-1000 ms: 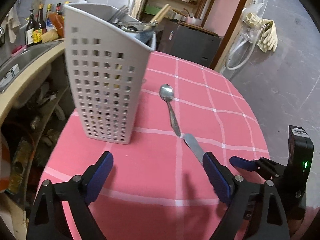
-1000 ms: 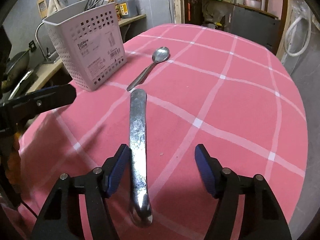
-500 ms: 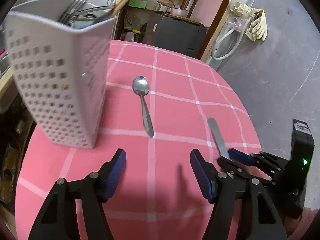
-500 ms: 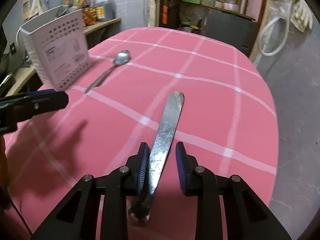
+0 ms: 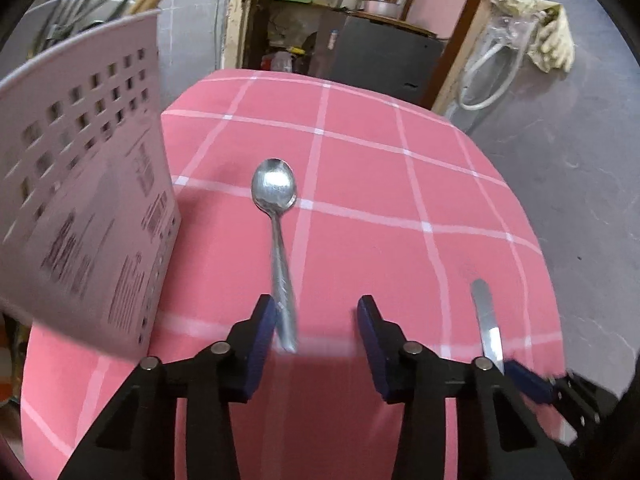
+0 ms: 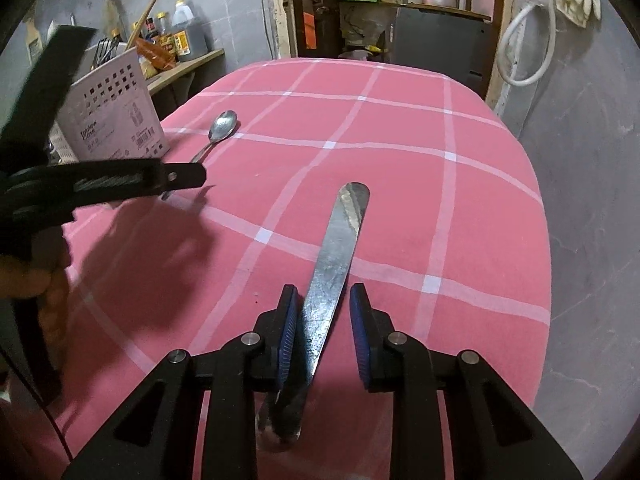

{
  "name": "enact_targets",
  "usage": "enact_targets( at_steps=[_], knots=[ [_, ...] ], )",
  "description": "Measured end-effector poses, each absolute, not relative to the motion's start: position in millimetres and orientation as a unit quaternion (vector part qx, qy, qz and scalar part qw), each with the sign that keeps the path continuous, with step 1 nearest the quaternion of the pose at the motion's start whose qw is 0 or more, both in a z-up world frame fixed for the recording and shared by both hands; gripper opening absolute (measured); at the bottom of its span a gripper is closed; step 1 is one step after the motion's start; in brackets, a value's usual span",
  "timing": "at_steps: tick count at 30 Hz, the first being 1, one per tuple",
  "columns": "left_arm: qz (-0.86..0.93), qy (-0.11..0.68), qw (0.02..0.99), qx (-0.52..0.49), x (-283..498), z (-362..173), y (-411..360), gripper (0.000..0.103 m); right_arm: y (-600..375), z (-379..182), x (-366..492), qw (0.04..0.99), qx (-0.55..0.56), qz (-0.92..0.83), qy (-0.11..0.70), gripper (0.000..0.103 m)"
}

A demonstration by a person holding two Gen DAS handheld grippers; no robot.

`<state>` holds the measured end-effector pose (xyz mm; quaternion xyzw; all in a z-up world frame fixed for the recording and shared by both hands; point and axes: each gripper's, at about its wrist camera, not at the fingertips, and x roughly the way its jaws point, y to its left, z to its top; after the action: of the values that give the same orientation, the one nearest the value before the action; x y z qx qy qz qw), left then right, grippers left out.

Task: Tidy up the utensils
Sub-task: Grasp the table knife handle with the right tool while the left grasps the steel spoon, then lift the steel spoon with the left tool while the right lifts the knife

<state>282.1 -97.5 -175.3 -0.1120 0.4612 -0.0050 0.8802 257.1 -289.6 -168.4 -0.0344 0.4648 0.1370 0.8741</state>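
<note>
Left gripper (image 5: 316, 320) has been closing, jaws still apart around the steel spoon's (image 5: 276, 216) handle beside the white perforated caddy (image 5: 80, 184); off-centre, it could skid. Right gripper (image 6: 323, 330) holds the flat steel knife (image 6: 336, 248).

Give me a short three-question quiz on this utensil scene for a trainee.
1. In the left wrist view, on which side of the spoon does the utensil holder stand?
2. What lies between the left gripper's jaws? A: a fork. B: the spoon's handle. C: a bottle.
3. True or false: the spoon is already inside the utensil holder.
Key: 1 left. 2 B; the jaws have just been closing around it. 3 false; it lies on the pink tablecloth.
</note>
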Motion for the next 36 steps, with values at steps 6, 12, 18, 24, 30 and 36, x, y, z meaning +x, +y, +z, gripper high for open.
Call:
enact_targets(
  at_steps=[6,12,18,24,30,36],
  knots=[
    [0.019,0.47,0.872,-0.137,302,-181,-89,0.031,-291,-171,256,0.876,-0.018,0.132,0.464,0.023],
    [0.032,0.479,0.87,-0.11,304,-184,-94,0.011,-290,-171,254,0.876,-0.008,0.118,0.468,0.023],
    [-0.004,0.494,0.863,-0.105,296,-180,-98,0.011,-298,-172,254,0.87,0.03,0.104,0.481,0.016],
    [-0.05,0.516,0.849,-0.103,272,-169,-96,0.011,-301,-175,249,0.862,0.049,0.094,0.496,0.015],
    [-0.091,0.545,0.829,-0.089,230,-172,-98,0.011,-304,-177,239,0.847,0.073,0.091,0.519,0.015],
    [-0.129,0.567,0.806,-0.117,213,-173,-86,0.011,-311,-180,241,0.832,0.098,0.115,0.534,0.016]
  ],
)
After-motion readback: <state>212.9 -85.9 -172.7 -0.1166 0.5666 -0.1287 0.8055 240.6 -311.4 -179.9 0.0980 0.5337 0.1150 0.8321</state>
